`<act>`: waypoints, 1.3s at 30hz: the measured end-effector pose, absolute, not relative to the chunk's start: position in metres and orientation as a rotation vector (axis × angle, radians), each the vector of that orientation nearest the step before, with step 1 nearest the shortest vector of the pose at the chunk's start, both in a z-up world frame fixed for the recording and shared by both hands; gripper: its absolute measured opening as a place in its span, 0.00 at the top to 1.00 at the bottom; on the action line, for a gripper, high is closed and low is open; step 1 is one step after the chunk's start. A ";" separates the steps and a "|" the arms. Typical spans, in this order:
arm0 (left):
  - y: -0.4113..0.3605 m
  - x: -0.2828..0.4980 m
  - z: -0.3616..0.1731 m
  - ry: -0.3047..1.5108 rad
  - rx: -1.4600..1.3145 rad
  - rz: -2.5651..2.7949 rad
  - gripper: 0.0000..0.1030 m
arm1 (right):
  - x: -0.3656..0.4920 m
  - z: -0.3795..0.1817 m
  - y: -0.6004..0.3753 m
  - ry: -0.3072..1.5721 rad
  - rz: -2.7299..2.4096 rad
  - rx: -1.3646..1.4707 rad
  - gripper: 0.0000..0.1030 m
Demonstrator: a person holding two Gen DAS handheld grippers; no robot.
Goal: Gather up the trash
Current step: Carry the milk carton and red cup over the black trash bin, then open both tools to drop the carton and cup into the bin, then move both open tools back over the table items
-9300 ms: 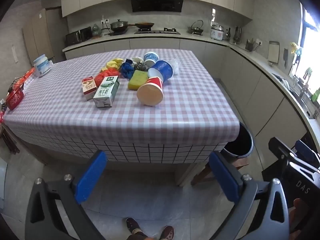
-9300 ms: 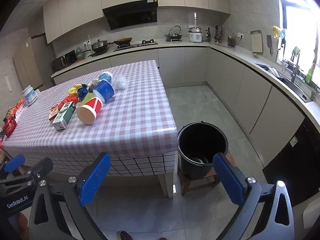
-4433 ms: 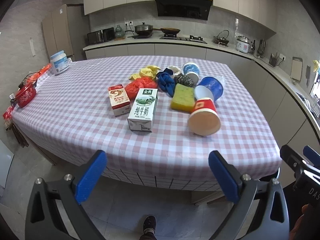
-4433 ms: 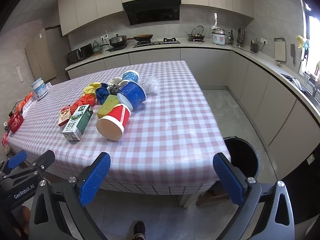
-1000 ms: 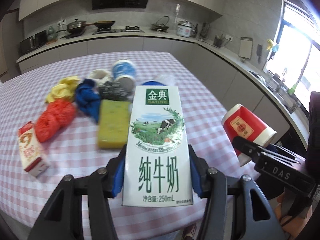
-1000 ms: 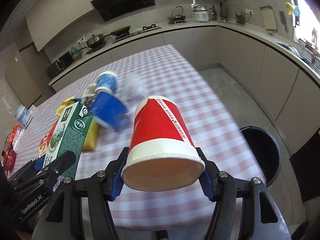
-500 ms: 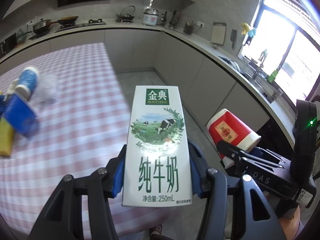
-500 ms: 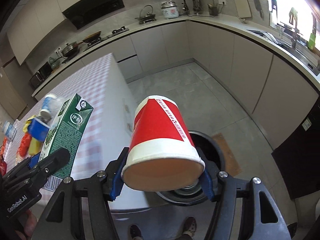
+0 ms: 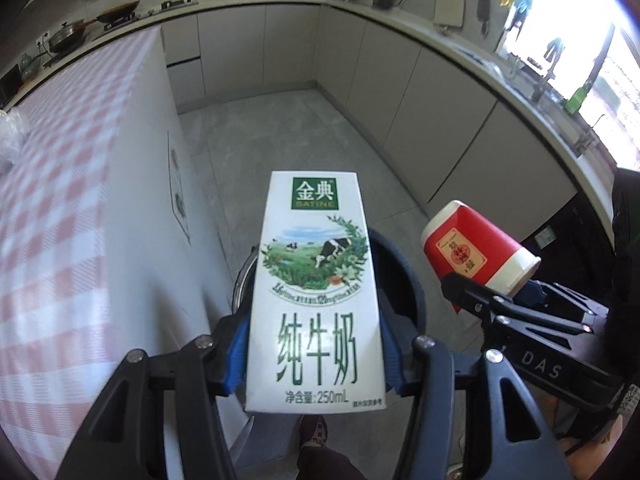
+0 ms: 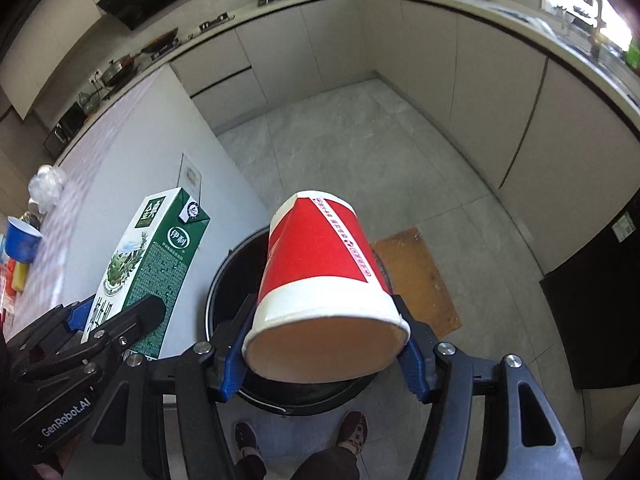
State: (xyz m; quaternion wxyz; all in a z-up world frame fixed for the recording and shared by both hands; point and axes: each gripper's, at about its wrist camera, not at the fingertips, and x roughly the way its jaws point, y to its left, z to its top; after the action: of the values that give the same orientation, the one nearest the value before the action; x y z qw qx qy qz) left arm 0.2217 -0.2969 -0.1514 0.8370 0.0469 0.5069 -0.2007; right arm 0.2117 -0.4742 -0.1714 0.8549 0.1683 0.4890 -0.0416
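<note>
Nearest, the person's shoes (image 10: 352,428) show at the bottom edge, close to the bin (image 10: 224,280). Left gripper (image 9: 314,344): jaws partly open, blue pads pressed on both sides of the milk carton (image 9: 316,292), held low on its body, top pointing away. Right gripper (image 10: 324,356): jaws partly open, clamped on the wide rim end of the red cup (image 10: 320,280), mouth toward the camera, base pointing down and away.

Both items hang over the black bin, which stands just beside the checked surface (image 9: 60,184). The carton covers the left part of the bin's mouth, the cup its middle.

Risks, as judged:
- The 2 items are close; released together they could knock each other and 1 could bounce off the rim onto the floor (image 10: 360,152).
- The carton sits near the bin's left edge; dropped from here it may clip the rim or the surface's side.
- The cup, light and tilted, could roll out.

Farther off, a blue cup (image 10: 20,240) and a crumpled bag (image 10: 46,188) remain on the surface, uncollected.
</note>
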 end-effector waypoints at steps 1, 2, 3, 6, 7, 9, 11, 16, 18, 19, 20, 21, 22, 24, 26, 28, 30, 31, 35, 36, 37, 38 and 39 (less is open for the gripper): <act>-0.299 0.223 -0.156 1.083 0.109 -0.416 0.46 | 0.214 -0.177 -0.474 1.038 -0.079 0.352 0.37; -0.301 0.224 -0.161 1.088 0.119 -0.402 0.46 | 0.219 -0.185 -0.475 1.053 -0.066 0.348 0.37; -0.303 0.225 -0.163 1.093 0.124 -0.395 0.46 | 0.224 -0.190 -0.476 1.064 -0.055 0.348 0.37; -0.309 0.229 -0.170 1.122 0.138 -0.360 0.45 | 0.232 -0.204 -0.476 1.089 -0.028 0.344 0.33; -0.310 0.231 -0.173 1.128 0.142 -0.348 0.44 | 0.234 -0.207 -0.477 1.095 -0.022 0.341 0.30; -0.315 0.235 -0.175 1.138 0.151 -0.332 0.39 | 0.240 -0.213 -0.481 1.108 -0.017 0.326 0.27; -0.316 0.238 -0.171 1.133 0.157 -0.314 0.31 | 0.244 -0.215 -0.483 1.108 -0.018 0.324 0.27; -0.318 0.234 -0.145 1.085 0.137 -0.308 0.31 | 0.239 -0.197 -0.498 1.055 -0.054 0.351 0.27; -0.319 0.229 -0.128 1.055 0.127 -0.316 0.31 | 0.236 -0.186 -0.502 1.032 -0.066 0.354 0.27; -0.319 0.226 -0.121 1.045 0.124 -0.319 0.31 | 0.235 -0.179 -0.502 1.021 -0.072 0.353 0.27; -0.320 0.226 -0.113 1.037 0.117 -0.321 0.31 | 0.233 -0.169 -0.502 1.009 -0.077 0.350 0.27; -0.318 0.224 -0.105 1.028 0.107 -0.324 0.31 | 0.230 -0.161 -0.500 1.000 -0.079 0.345 0.27; -0.315 0.223 -0.095 1.020 0.096 -0.328 0.31 | 0.230 -0.153 -0.498 0.991 -0.081 0.342 0.27; -0.311 0.222 -0.078 1.002 0.075 -0.337 0.31 | 0.227 -0.138 -0.495 0.980 -0.088 0.339 0.27; -0.304 0.215 -0.060 0.977 0.056 -0.339 0.31 | 0.226 -0.124 -0.492 0.961 -0.077 0.347 0.27; -0.295 0.211 -0.047 0.950 0.048 -0.329 0.31 | 0.225 -0.108 -0.485 0.937 -0.070 0.335 0.26; -0.281 0.211 -0.037 0.922 0.040 -0.305 0.31 | 0.225 -0.092 -0.475 0.906 -0.041 0.334 0.24; -0.274 0.210 -0.033 0.914 0.033 -0.292 0.31 | 0.226 -0.086 -0.469 0.894 -0.028 0.331 0.22; -0.231 0.206 -0.022 0.880 0.004 -0.207 0.31 | 0.231 -0.069 -0.439 0.861 0.040 0.315 0.21; -0.224 0.206 -0.024 0.876 0.000 -0.192 0.31 | 0.232 -0.065 -0.431 0.855 0.057 0.311 0.21; -0.211 0.205 -0.022 0.868 -0.009 -0.165 0.31 | 0.233 -0.062 -0.423 0.848 0.075 0.308 0.21; -0.197 0.204 -0.020 0.862 -0.017 -0.140 0.30 | 0.234 -0.059 -0.414 0.841 0.091 0.303 0.21; -0.186 0.205 -0.022 0.859 -0.023 -0.119 0.29 | 0.235 -0.057 -0.403 0.834 0.103 0.295 0.21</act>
State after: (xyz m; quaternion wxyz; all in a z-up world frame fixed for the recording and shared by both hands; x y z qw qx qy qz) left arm 0.2048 -0.1856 -0.0217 0.9074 -0.0109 0.4162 -0.0579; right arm 0.2354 -0.4028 -0.0565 0.9024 0.1427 0.4034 0.0500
